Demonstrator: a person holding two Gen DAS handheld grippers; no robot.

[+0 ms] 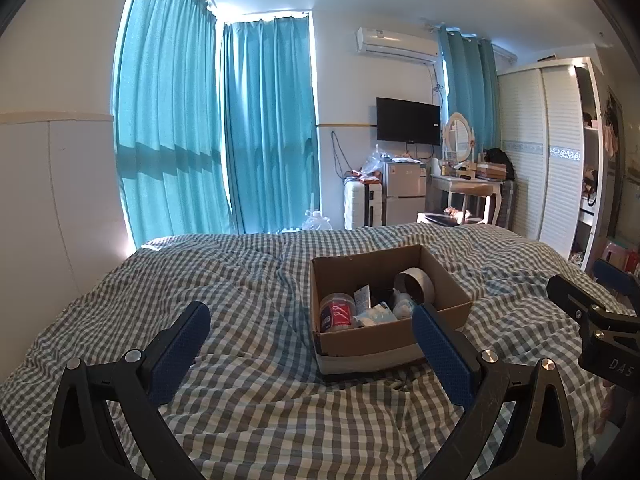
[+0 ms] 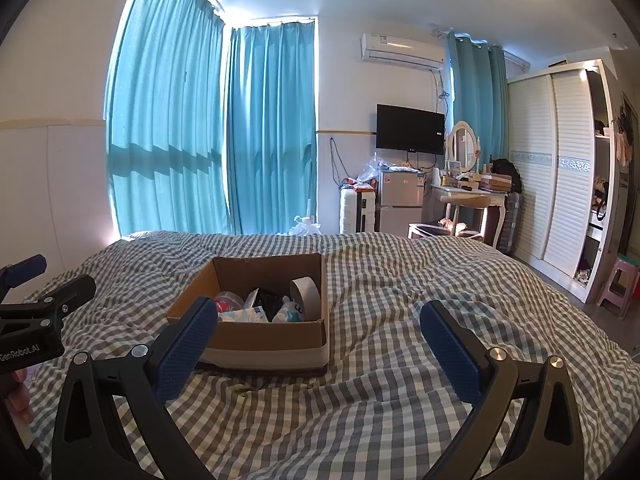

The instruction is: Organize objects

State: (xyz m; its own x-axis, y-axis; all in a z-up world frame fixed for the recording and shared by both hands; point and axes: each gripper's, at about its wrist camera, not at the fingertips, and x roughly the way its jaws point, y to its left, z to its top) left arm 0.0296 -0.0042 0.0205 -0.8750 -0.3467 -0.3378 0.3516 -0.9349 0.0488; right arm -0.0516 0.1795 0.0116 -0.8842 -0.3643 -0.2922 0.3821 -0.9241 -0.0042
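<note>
An open cardboard box (image 1: pixel 372 340) (image 2: pixel 264 340) sits on the checked bedspread (image 1: pixel 248 280) (image 2: pixel 380 272). Inside lie a red-labelled jar (image 1: pixel 337 312), a roll of tape (image 1: pixel 414 285) (image 2: pixel 305 291), a white tube (image 1: pixel 362 297), a tissue pack (image 2: pixel 244 315) and a small white and blue toy (image 2: pixel 289 311). My left gripper (image 1: pixel 312 322) is open and empty, held above the bed just short of the box. My right gripper (image 2: pixel 318 320) is open too, with its left finger in front of the box's near left corner. Each gripper shows at the edge of the other's view.
Teal curtains (image 1: pixel 216 128) hang behind the bed. Beyond the foot stand a white suitcase (image 2: pixel 357 211), a small fridge (image 2: pixel 401 204), a dressing table with a mirror (image 2: pixel 464 196) and a white wardrobe (image 2: pixel 560 168). A pink stool (image 2: pixel 618 286) stands at the right.
</note>
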